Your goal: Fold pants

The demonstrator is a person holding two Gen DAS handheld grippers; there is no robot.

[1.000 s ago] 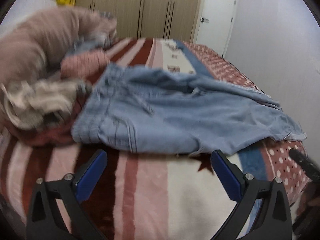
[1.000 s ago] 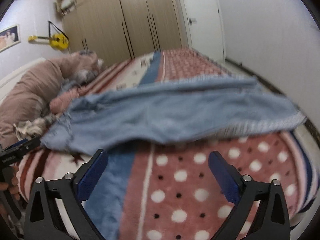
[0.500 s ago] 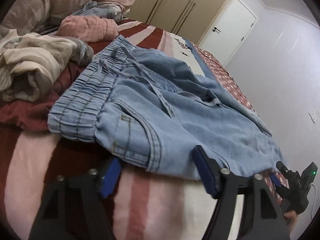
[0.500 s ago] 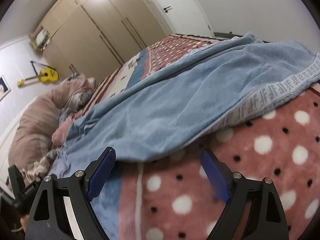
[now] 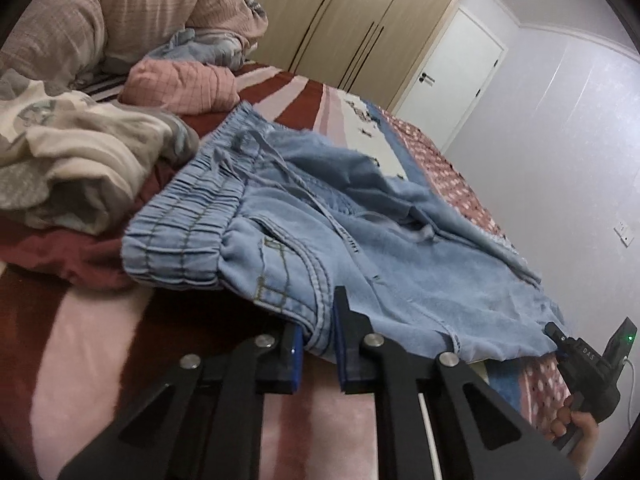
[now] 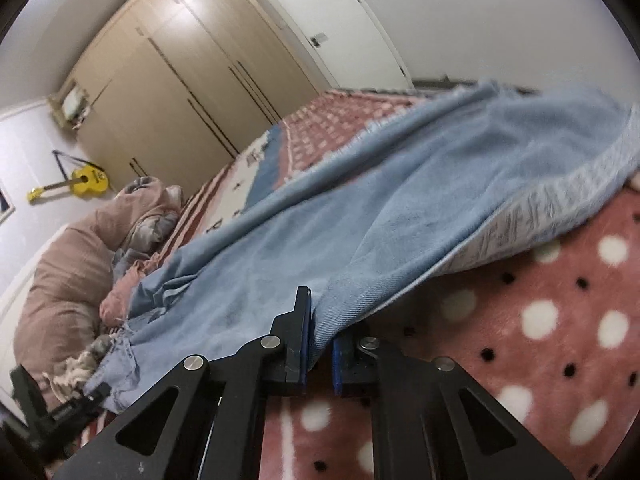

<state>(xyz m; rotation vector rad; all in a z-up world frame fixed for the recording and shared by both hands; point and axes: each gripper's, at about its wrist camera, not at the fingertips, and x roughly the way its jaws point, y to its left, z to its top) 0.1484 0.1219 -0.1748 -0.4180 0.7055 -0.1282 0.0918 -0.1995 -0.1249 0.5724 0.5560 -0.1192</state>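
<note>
Left tongs pinched tight on the near edge of the pants, gripping the stitched denim just below the elastic waistband. The light-blue pants lie spread across the bed, on its striped and dotted blanket, along the near edge. A heap of clothes sits beside the waistband toward the head of the bed. Right tongs clamped narrow on the leg's near edge, with the printed hem off to their right.
</note>
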